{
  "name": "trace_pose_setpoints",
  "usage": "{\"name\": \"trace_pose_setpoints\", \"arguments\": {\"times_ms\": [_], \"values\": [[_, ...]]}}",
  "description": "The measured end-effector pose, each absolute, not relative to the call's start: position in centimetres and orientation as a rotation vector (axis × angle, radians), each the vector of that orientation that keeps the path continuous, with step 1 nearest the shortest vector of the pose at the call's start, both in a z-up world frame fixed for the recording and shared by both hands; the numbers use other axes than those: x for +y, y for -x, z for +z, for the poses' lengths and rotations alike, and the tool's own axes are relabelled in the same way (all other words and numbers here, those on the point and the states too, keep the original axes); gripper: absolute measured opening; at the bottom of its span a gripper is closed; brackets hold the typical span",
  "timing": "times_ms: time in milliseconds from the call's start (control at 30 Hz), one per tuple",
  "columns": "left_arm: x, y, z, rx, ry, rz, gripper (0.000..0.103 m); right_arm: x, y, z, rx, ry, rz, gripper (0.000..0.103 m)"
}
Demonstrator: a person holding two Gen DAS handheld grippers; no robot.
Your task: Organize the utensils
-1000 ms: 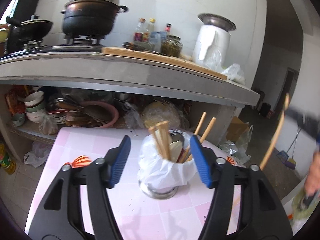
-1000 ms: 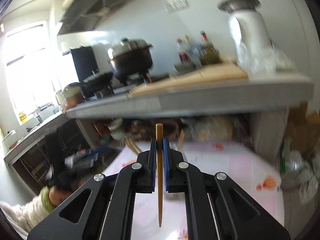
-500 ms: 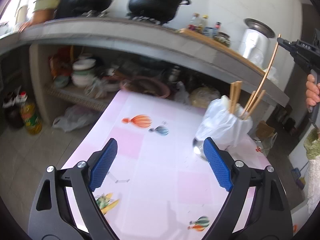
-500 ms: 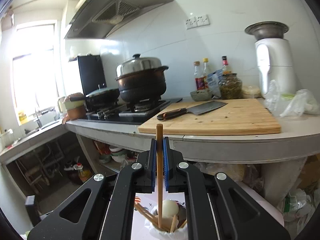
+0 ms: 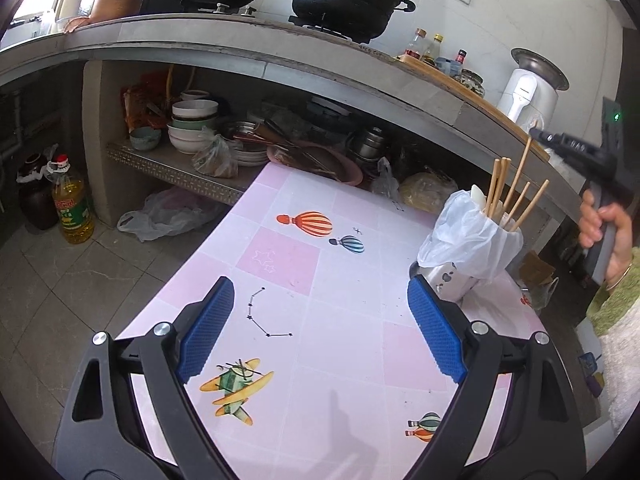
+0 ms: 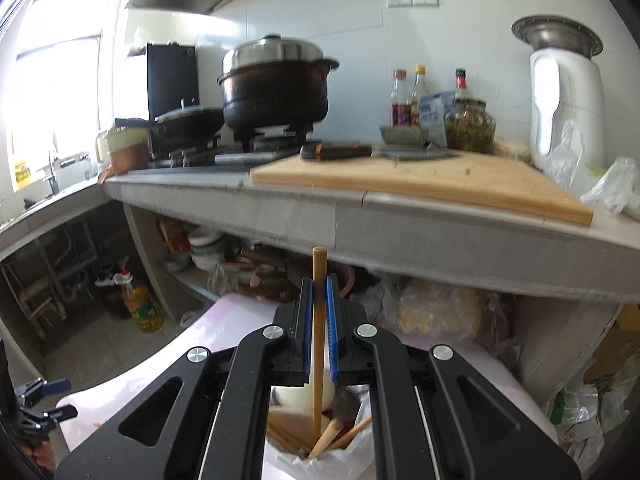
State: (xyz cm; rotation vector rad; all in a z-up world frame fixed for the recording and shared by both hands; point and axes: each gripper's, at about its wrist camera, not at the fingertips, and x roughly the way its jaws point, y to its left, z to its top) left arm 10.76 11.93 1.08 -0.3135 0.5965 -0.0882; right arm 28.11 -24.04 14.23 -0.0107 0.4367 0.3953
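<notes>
A metal utensil holder (image 5: pixel 452 280) lined with a white plastic bag stands on the pink printed table (image 5: pixel 340 320), at its right side. Several wooden chopsticks (image 5: pixel 498 184) and a white spoon stick out of it. My left gripper (image 5: pixel 322 330) hovers open over the table's near end, nothing between its blue pads, the holder just beyond its right finger. My right gripper (image 6: pixel 319 286) is shut on one upright chopstick (image 6: pixel 319 260), directly over the holder (image 6: pixel 320 468). That chopstick's lower end dips in among the others. A hand (image 5: pixel 604 224) carries this gripper.
A concrete counter (image 6: pixel 360 216) runs behind the table with pots, a cutting board (image 6: pixel 420 180), a cleaver and a white appliance. Under it a shelf (image 5: pixel 168 164) holds stacked bowls and plates. An oil bottle (image 5: pixel 72 208) and a plastic bag lie on the floor at left.
My left gripper has let go of the holder, spread wide and drawn back leftward over the table. My right gripper has carried its chopstick over the holder and lowered the tip into it.
</notes>
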Motion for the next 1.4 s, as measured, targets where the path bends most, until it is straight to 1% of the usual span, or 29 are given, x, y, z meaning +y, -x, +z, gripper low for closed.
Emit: {"name": "trace_pose_setpoints", "arguments": {"times_ms": [333,667,900,967,1100,1167,1200,1267,1300,1367,1400], "values": [[11.2,-10.8,1.0,0.592,0.315,-0.105,0.085,-22.7,-28.1,11.0,0.543,0.110,0.422,0.008],[10.1,-10.4,1.4,0.588,0.299,-0.129,0.085,-22.7,-28.3,10.7,0.600,0.131,0.384,0.009],[9.4,-10.0,1.6,0.593,0.289,-0.134,0.085,-22.7,-27.9,11.5,0.624,0.141,0.371,0.011],[9.2,-9.9,1.7,0.592,0.287,-0.140,0.085,-23.3,-27.1,12.4,0.601,0.114,0.377,0.018],[8.6,-9.8,2.2,0.586,0.276,-0.152,0.085,-25.1,-24.4,14.7,0.530,0.052,0.390,0.023],[8.3,-9.7,2.5,0.581,0.276,-0.161,0.085,-26.2,-22.4,15.8,0.492,0.013,0.389,0.031],[8.0,-9.6,2.7,0.578,0.274,-0.167,0.085,-26.8,-21.4,16.1,0.476,-0.008,0.392,0.034],[7.6,-9.5,2.9,0.576,0.268,-0.176,0.085,-28.3,-18.6,16.5,0.444,-0.057,0.389,0.047],[7.4,-9.5,3.0,0.575,0.265,-0.182,0.085,-29.0,-17.2,16.5,0.434,-0.076,0.384,0.050],[6.7,-9.5,3.3,0.576,0.257,-0.193,0.085,-29.8,-14.9,15.7,0.433,-0.100,0.370,0.062],[6.3,-9.5,3.4,0.578,0.251,-0.196,0.086,-30.1,-13.8,15.1,0.443,-0.108,0.362,0.064]]}}
